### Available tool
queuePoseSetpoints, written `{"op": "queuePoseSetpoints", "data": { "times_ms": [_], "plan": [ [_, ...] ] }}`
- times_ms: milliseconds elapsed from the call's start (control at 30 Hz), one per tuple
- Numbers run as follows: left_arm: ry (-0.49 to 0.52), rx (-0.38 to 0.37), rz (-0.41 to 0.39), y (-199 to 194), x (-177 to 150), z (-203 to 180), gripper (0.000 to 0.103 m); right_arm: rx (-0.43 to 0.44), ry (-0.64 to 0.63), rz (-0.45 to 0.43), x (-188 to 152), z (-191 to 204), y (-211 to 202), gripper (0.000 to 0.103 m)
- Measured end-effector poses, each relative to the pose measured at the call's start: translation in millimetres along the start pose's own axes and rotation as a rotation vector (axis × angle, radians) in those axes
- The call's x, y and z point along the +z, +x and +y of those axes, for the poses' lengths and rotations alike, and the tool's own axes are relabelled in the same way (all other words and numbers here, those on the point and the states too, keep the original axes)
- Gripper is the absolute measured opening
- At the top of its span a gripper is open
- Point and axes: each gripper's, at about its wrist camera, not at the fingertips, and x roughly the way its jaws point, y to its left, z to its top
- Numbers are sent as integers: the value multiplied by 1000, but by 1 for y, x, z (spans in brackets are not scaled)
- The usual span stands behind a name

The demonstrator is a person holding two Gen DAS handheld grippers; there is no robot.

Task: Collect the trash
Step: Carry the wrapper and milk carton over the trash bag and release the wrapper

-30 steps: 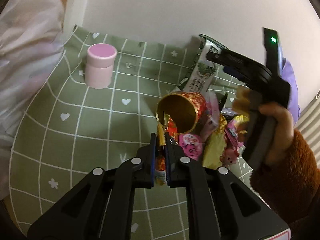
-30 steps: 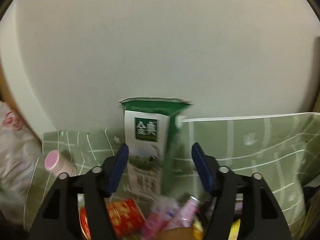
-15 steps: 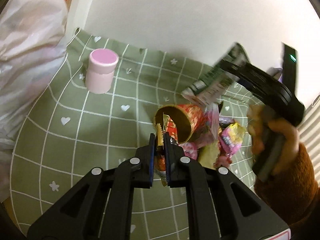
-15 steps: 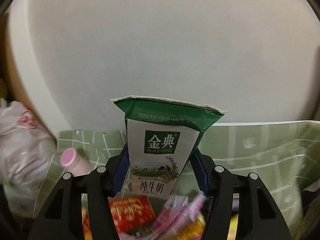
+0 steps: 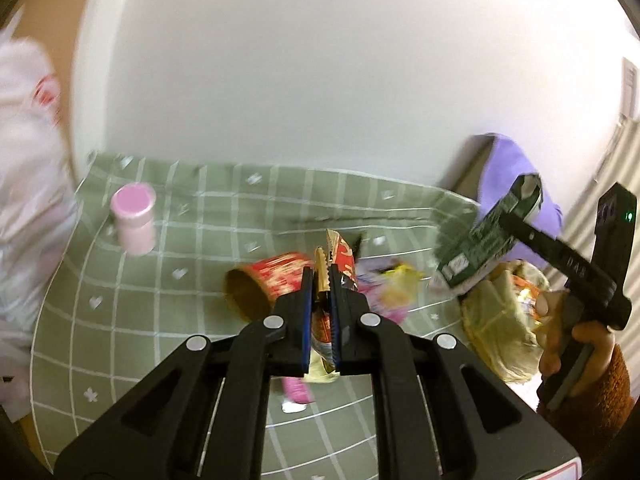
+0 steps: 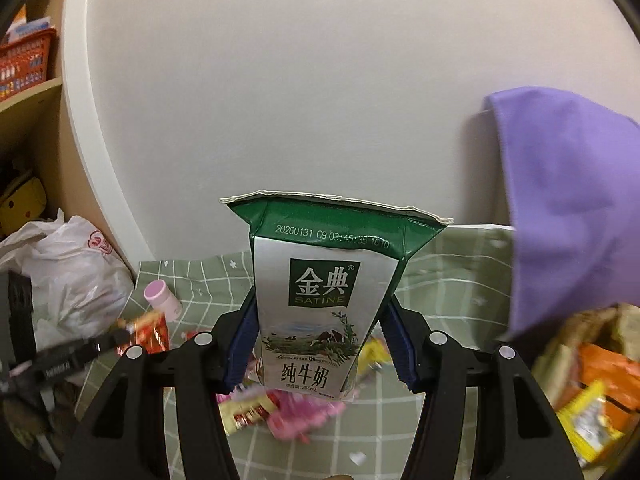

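My left gripper [image 5: 321, 280] is shut on a red and gold snack wrapper [image 5: 340, 256] and holds it above the green checked cloth [image 5: 168, 320]. My right gripper [image 6: 318, 344] is shut on a green and white milk carton [image 6: 320, 300], held upright in the air. In the left wrist view the carton [image 5: 488, 236] hangs at the right over a woven basket [image 5: 496, 328] of trash. A red paper cup [image 5: 264, 288] lies on its side on the cloth. Pink and yellow wrappers [image 6: 280, 408] lie loose beside it.
A pink lidded bottle [image 5: 134, 220] stands at the cloth's back left. A white plastic bag [image 6: 68, 280] sits at the left edge. A purple cloth [image 6: 572, 208] hangs at the right by the wall. A shelf with a red basket [image 6: 24, 64] is far left.
My right gripper closed on the milk carton and carried it up and right, over the basket. My left gripper lifted the wrapper off the pile.
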Motion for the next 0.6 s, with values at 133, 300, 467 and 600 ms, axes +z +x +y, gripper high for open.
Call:
{"op": "queuePoseSetpoints", "data": {
  "times_ms": [133,300,467,600],
  "plan": [
    [51,-53,-1,3,4,-28,7,-37,-27,-14,-13,-5,-29,54],
    [106,-126,5,9,11,-63,7,-100,-21,-57,-24,-21,-68,54],
    [140,-226,22,21,20,-100,7,-164,18,-110,-28,-47,-111,54],
    [203,-291,41,32,24,-140,7,-226,44,-151,-32,-70,-145,54]
  ]
}}
